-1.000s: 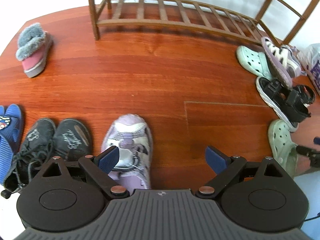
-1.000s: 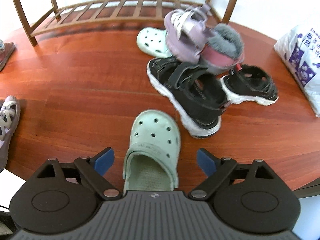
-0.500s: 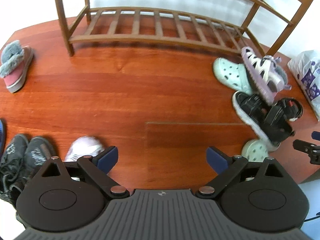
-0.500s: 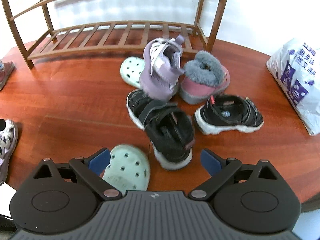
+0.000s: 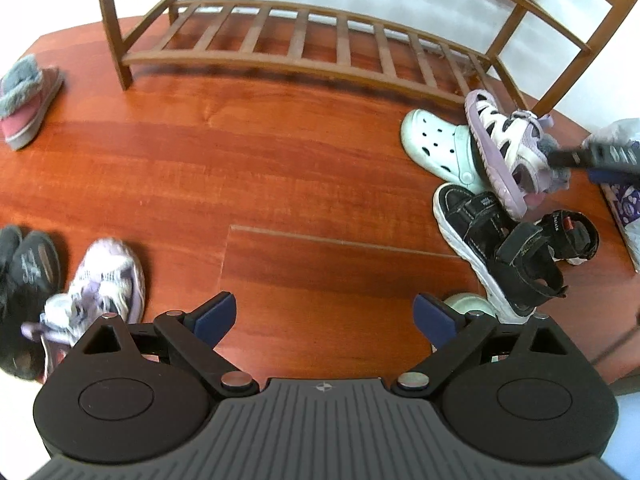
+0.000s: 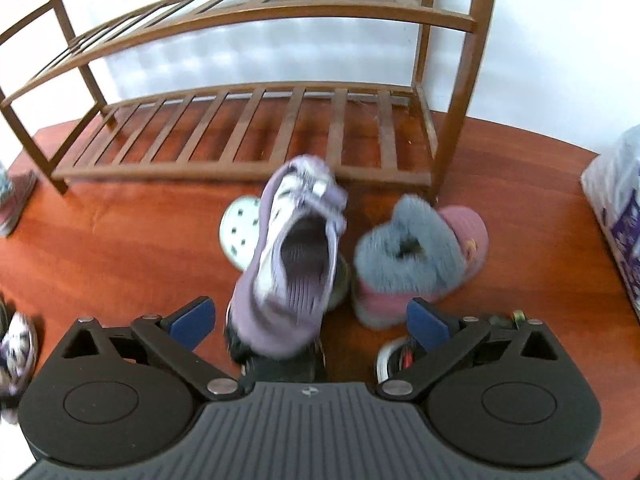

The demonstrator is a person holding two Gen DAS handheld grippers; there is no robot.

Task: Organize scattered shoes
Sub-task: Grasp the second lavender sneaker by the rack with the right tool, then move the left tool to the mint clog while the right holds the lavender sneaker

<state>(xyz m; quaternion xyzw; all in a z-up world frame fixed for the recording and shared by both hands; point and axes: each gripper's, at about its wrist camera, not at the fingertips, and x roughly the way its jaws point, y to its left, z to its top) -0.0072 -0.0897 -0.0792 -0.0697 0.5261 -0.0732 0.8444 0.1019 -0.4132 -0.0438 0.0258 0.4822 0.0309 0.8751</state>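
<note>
My right gripper (image 6: 310,320) hangs over the pile of shoes at the right end of the wooden shoe rack (image 6: 248,128), its jaws spread as wide as they go, having just been opening, and nothing is gripped; the heel of a purple-and-white sandal (image 6: 292,264) lies in the gap, untouched by either pad. That sandal leans on a mint clog (image 6: 240,228), with a pink fur-lined boot (image 6: 416,256) just to its right. My left gripper (image 5: 325,318) hangs wide open and empty over the bare wooden floor (image 5: 280,184); the matching purple sandal (image 5: 104,280) lies to its left beside black sneakers (image 5: 28,272), and black sandals (image 5: 516,256) lie to its right.
</note>
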